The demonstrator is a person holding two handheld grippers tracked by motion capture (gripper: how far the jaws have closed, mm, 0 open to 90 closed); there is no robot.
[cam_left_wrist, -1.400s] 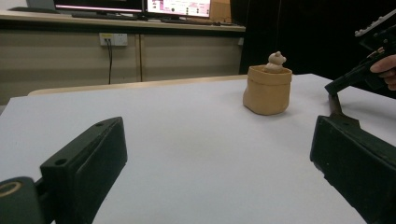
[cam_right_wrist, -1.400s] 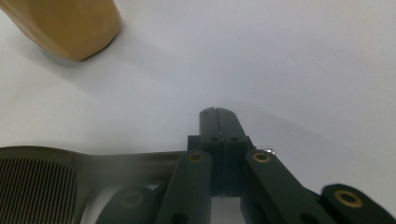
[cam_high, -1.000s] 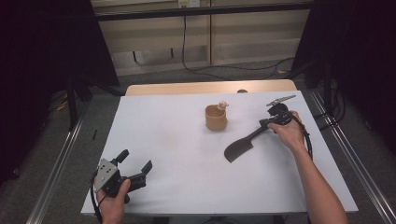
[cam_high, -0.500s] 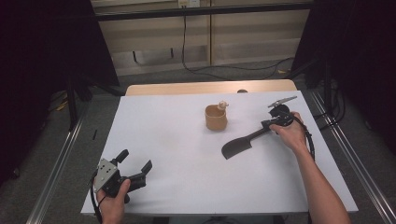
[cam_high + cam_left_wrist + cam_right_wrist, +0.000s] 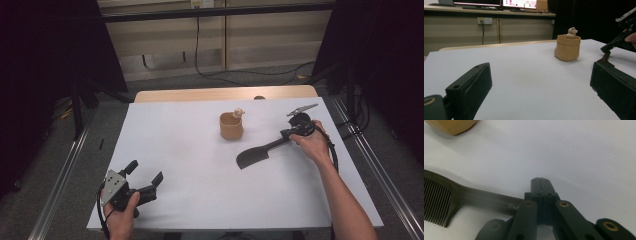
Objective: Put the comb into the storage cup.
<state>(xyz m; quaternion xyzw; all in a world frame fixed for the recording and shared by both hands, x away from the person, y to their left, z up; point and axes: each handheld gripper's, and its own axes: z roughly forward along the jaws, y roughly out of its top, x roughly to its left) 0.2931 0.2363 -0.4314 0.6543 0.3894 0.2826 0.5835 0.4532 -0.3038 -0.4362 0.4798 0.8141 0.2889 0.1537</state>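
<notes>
The tan pouch (image 5: 231,127) stands upright on the white worktop (image 5: 200,165), a little beyond its middle, and serves as the landmark here; a small pale figure (image 5: 238,113) pokes out of the pouch's open top at its right rim, seen also in the left gripper view as a rounded lump above the pouch (image 5: 567,48) mouth.

The dark comb (image 5: 256,155) lies nearer the person than the pouch and slightly to its right, apart from it; its toothed head points toward the near side of the pouch, and its handle runs away to the right and a little farther back, up to the right gripper (image 5: 292,132); in the right gripper view the comb (image 5: 461,197) shows fine teeth along one edge and pale lettering on the handle, and the pouch's rounded base sits at the upper left corner, apart from the comb.

The right gripper (image 5: 540,182) has its jaws drawn together, clamped on the end of the comb's handle; the person's right hand (image 5: 312,145) holds it to the right of the pouch.

The left gripper (image 5: 145,177) rests low over the worktop, well apart from the pouch, toward the near left corner; its jaws stand wide apart with nothing between them; the left gripper view looks between them toward the pouch; the left hand (image 5: 120,212) holds it from below.
</notes>
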